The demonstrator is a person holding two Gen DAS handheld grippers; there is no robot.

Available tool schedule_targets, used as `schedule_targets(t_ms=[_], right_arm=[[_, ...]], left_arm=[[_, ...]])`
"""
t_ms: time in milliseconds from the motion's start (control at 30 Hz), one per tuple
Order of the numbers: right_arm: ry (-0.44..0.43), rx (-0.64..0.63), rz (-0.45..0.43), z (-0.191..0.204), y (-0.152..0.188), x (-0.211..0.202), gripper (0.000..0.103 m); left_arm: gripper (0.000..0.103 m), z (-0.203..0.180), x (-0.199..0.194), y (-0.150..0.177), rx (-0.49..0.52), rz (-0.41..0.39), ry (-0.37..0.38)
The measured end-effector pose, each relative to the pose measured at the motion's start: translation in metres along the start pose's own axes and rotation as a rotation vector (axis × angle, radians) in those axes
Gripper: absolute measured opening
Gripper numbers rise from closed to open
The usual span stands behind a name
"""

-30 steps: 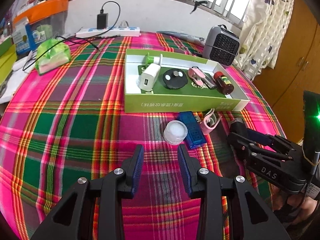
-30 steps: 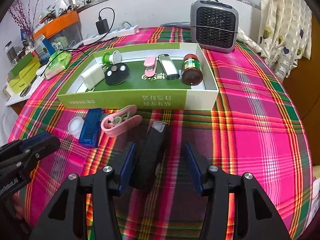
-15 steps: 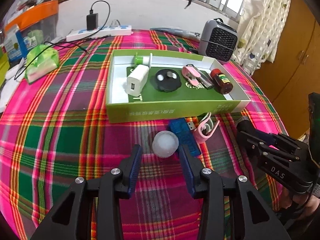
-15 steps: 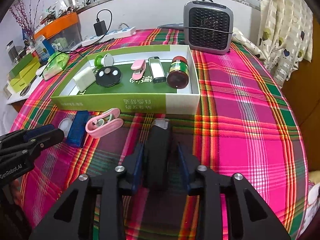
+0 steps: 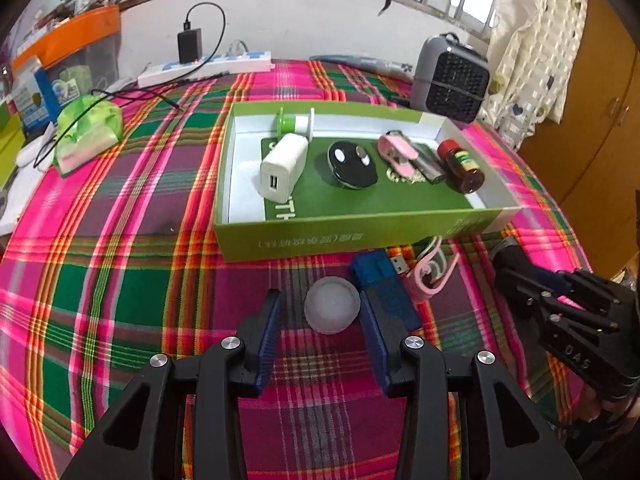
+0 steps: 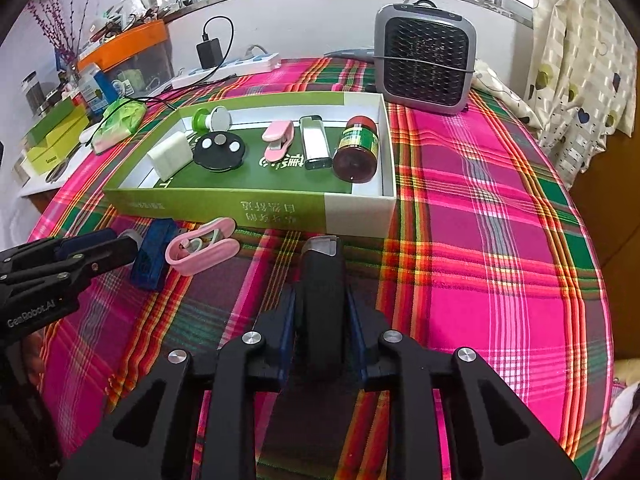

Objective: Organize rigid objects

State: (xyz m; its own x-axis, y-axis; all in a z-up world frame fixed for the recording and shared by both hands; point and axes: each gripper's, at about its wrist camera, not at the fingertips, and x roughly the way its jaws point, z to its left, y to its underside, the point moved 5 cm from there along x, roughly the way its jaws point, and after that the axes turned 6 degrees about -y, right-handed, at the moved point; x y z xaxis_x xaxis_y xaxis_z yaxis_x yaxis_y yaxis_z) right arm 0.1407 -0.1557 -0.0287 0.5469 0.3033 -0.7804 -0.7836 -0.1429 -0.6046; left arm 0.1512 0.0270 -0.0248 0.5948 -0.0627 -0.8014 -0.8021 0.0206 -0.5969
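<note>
Green box [image 5: 352, 236] on plaid tablecloth [image 5: 120, 272], holding six items in a row: green spool [image 5: 294, 124] at the far edge, white charger [image 5: 282, 168], black disc [image 5: 352, 164], pink clip [image 5: 396, 154], silver lighter [image 6: 314, 142], brown jar [image 5: 460, 160]. Counted as sorted.

Outside the box, just beside its near wall, four items left:
- white round cap [image 5: 331, 310], flat on the cloth, between the fingers of the left gripper [image 5: 322, 316];
- blue USB stick [image 5: 384, 284], just beside the cap, lying close by the inner finger;
- pink clip case [image 6: 202, 248], beside the stick;
- black oblong device [image 6: 322, 300], lying lengthwise, pale end toward the box.

Left gripper: jaws spread, just widened, straddling the cap; a gap shows on the left side, the right side too close to call; not yet gripped.

Right gripper [image 6: 320, 320]: jaws just closed in, pinching the black device, both pads tight against its sides; device apparently resting on the cloth, not yet lifted.

Progress, judged from layout: more than half done, six in, four out. Remaining: lift device into the free space in the box, close on and move cap, then stick and case. Room in the box looks tight at the right end, looser toward the near left corner.
</note>
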Motion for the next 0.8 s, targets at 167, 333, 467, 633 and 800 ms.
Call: schedule_targets(t_ms=[167, 333, 467, 633, 800], right_arm=[[0.004, -0.007, 0.000, -0.0002, -0.0009, 0.0006, 0.025], [0.004, -0.008, -0.003, -0.0001, -0.0020, 0.0011, 0.025], [0.008, -0.009, -0.007, 0.0002, -0.0018, 0.0013, 0.025], [0.023, -0.025, -0.010, 0.0015, -0.0022, 0.0027, 0.025], [0.024, -0.025, -0.010, 0.0016, -0.0023, 0.0026, 0.025]], left_arm=[[0.039, 0.0012, 0.0015, -0.0014, 0.004, -0.005, -0.003], [0.039, 0.0024, 0.0034, -0.0036, 0.007, -0.010, -0.009], [0.039, 0.0028, 0.0043, -0.0043, 0.007, -0.015, -0.012], [0.039, 0.0026, 0.0046, -0.0042, 0.012, -0.023, -0.016], [0.038, 0.0028, 0.0041, -0.0039, 0.006, -0.026, -0.012]])
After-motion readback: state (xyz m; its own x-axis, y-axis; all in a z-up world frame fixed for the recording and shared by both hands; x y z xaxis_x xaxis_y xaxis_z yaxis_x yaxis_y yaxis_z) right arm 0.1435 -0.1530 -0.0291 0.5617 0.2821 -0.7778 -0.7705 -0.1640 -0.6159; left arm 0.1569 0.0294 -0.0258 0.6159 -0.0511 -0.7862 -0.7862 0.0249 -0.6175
